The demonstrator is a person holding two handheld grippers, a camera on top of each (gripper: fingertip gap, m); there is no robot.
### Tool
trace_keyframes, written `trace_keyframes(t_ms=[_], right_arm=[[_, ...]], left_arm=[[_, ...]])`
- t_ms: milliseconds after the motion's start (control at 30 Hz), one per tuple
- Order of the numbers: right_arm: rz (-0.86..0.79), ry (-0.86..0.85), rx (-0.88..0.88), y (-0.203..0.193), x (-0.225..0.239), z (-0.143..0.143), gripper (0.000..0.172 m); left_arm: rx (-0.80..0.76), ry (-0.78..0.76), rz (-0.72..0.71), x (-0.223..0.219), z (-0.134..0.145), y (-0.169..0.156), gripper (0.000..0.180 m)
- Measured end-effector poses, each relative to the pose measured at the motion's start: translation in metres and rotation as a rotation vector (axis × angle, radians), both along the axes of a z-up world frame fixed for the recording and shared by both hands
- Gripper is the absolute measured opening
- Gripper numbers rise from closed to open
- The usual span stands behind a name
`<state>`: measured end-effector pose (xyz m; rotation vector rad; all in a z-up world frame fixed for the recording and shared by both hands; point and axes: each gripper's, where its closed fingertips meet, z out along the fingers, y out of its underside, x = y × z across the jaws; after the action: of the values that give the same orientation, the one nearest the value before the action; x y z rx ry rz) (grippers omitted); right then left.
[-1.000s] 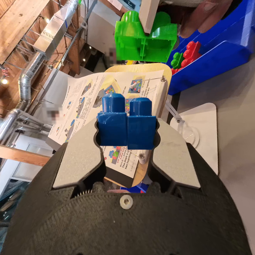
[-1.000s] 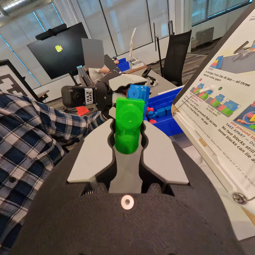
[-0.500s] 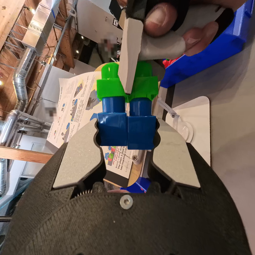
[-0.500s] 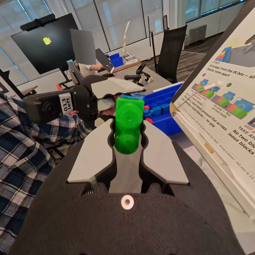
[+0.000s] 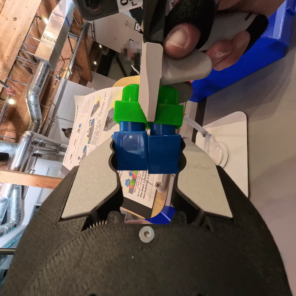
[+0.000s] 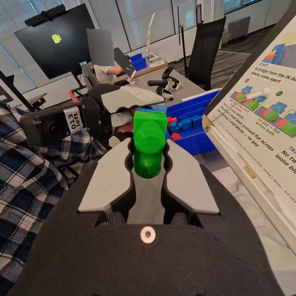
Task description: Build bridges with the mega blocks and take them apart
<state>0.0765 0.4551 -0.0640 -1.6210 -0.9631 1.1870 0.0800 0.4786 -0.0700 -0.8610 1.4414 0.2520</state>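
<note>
- The green block (image 5: 148,112) sits across the pegs of the two blue blocks (image 5: 147,152), its long side running across both; a strip of blue peg shows under it, so it looks not fully pressed home.
- The left gripper (image 5: 147,153) has its jaws set wide, pads clamped on the outer faces of the blue pair held side by side.
- The right gripper (image 6: 148,153) is closed to a narrow gap on the green block's sides, and reaches it from the far side of the blue blocks.
- The likely move is a straight push along the pegs, toward the blue blocks.
- The green block is glossy, bright, two-pegged; the blue bin (image 6: 197,128) lies behind it.
</note>
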Motion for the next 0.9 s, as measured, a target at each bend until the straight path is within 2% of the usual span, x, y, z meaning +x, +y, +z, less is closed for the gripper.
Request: trace_keyframes(t_ms=[367,500,633,700,900], right_arm=[[-0.016,-0.132,0.021,0.001,0.000,-0.013,0.036],[-0.032,-0.099,0.053,0.002,-0.002,-0.007,0.036],[-0.041,0.000,0.087,0.002,-0.002,0.010,0.046],[-0.047,0.012,0.094,0.002,0.000,0.012,0.036],[-0.039,-0.014,0.076,0.002,0.000,0.009,0.036]], left_arm=[[0.084,0.082,0.010,0.001,-0.008,0.000,0.073],[0.091,0.068,0.012,-0.001,-0.004,0.002,0.074],[0.096,0.064,0.007,0.002,-0.006,0.001,0.074],[0.100,0.044,0.005,0.003,-0.003,-0.001,0.074],[0.117,0.067,-0.004,0.003,-0.005,-0.003,0.074]])
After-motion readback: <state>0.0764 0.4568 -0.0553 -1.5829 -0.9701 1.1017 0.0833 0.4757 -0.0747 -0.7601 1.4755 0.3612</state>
